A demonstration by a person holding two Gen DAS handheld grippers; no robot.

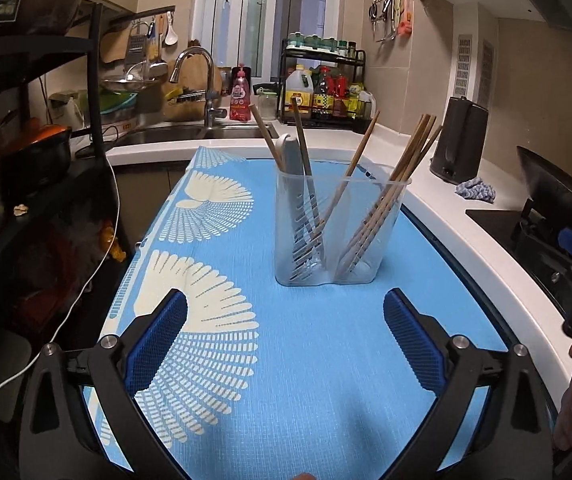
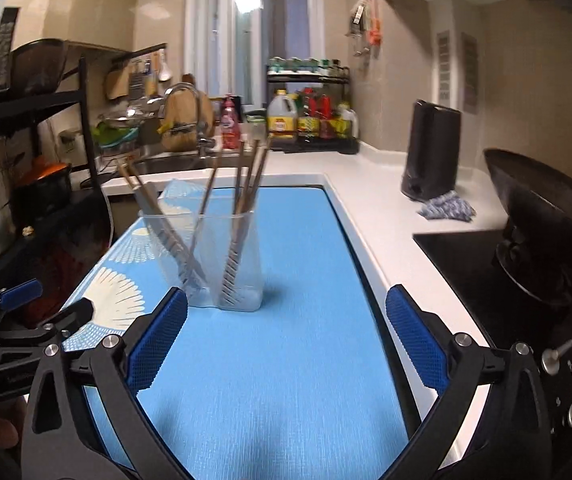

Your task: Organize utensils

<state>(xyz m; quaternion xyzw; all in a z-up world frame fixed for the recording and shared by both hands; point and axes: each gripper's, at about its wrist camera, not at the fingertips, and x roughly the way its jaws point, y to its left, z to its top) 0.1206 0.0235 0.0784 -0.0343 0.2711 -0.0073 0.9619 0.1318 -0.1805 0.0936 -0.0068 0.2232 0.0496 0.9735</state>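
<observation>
While both tools hovered above the blue mat, the left hand-held gripper stood with its jaws spread wide and nothing between them, and the right hand-held gripper was likewise spread and empty. On the mat stood a clear plastic holder with two compartments, just ahead of the left fingers and apart from them. Wooden chopsticks leaned in both compartments, and a grey handle rose from the left one. Behind, on the white surface, sat a dark kettle.
</observation>
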